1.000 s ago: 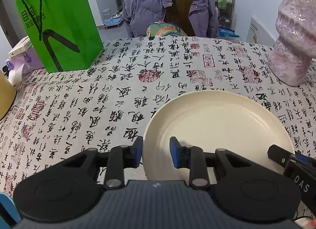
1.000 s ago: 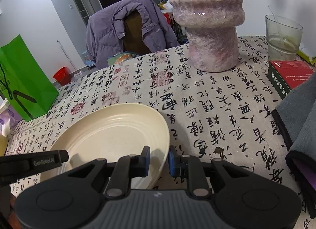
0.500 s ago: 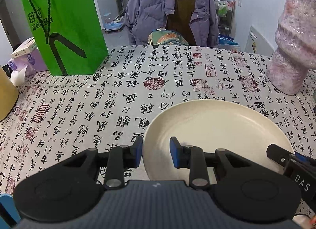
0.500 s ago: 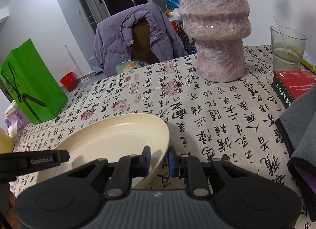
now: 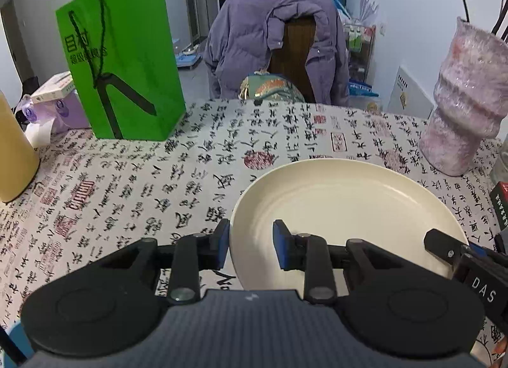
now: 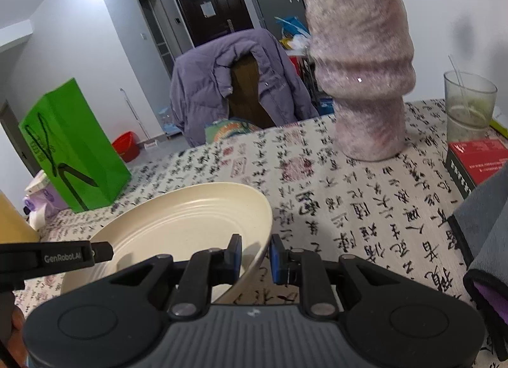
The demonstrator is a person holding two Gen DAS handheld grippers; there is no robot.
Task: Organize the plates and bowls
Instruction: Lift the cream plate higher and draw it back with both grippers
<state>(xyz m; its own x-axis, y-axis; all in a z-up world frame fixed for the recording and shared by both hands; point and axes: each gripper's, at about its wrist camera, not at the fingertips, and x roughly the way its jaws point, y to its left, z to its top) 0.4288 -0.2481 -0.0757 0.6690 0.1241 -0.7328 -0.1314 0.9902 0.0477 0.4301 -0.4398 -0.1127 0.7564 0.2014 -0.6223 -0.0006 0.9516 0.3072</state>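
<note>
A cream plate (image 5: 343, 203) hangs a little above the calligraphy-print tablecloth (image 5: 143, 177), held from both sides. My left gripper (image 5: 250, 242) is shut on its left rim, the blue pads either side of the edge. In the right wrist view the same plate (image 6: 177, 228) tilts slightly, and my right gripper (image 6: 255, 252) is shut on its right rim. Each gripper shows in the other's view: the right gripper (image 5: 460, 257) at the plate's far edge, the left gripper (image 6: 63, 255) at the left. No bowl is in view.
A green paper bag (image 5: 123, 66) stands at the back left beside a tissue box (image 5: 60, 104) and a yellow container (image 5: 12, 152). A tall pink vase (image 6: 362, 82), a glass (image 6: 470, 104), a red box (image 6: 479, 158) and a grey cloth (image 6: 485, 228) crowd the right. A chair with a purple jacket (image 5: 276, 47) stands behind the table.
Both grippers have risen with the plate held between them, and the views have tipped upward, showing more of the room beyond the table.
</note>
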